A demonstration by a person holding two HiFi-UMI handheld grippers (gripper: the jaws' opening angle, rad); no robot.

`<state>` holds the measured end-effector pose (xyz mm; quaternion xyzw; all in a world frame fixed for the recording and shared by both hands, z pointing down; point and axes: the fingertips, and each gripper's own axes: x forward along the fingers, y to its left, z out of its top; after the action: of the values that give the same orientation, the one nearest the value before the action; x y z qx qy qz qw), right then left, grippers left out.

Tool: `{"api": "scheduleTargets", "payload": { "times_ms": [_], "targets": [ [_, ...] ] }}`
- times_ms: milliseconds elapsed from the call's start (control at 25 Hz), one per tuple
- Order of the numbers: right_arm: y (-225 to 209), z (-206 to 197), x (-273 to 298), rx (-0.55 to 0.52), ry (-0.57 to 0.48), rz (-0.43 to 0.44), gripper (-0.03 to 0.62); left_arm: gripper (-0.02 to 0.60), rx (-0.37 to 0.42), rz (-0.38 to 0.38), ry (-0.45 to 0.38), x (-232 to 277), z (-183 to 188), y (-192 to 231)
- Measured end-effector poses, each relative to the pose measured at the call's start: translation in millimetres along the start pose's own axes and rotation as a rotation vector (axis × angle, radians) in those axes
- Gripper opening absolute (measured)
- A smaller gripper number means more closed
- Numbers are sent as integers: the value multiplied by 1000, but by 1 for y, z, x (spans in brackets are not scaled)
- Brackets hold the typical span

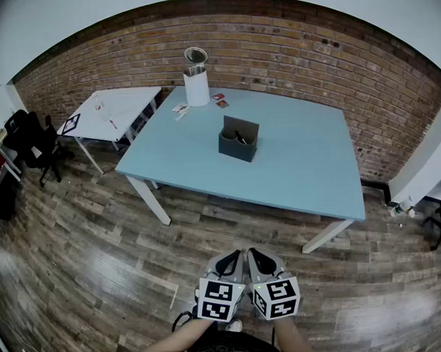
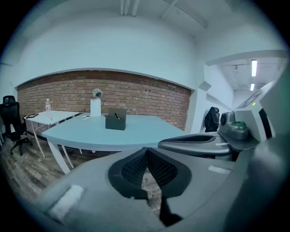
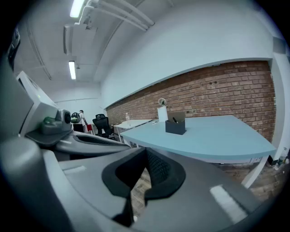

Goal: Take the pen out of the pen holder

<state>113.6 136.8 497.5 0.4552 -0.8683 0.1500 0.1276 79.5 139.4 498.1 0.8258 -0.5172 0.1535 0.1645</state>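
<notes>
The light is even, cool and bluish. The ceiling tube lamps (image 3: 72, 70) glow above my right tongs (image 3: 144, 152), to their left. Borders bend and darken; my tongs' near parts look soft.

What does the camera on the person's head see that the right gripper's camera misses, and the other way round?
Only the head view: the person's forearms and the small cards lying on the table, seen from above.
Only the right gripper view: ceiling lights, a person far off, and the right gripper with its jaws pressed together and nothing between them.
Both: the blue table, the dark pen holder with a pen in it, the white cylinder and the brick wall.
</notes>
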Motion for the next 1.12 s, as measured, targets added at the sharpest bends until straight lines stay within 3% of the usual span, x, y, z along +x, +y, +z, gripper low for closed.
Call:
{"api": "scheduleTargets", "payload": {
  "times_ms": [600, 1120],
  "targets": [
    [-17, 7, 46, 10, 11, -41, 5, -2, -7, -38, 7, 39, 7, 33],
    [-32, 36, 131, 18, 43, -69, 5, -2, -13, -69, 23, 92, 39, 100]
  ]
}}
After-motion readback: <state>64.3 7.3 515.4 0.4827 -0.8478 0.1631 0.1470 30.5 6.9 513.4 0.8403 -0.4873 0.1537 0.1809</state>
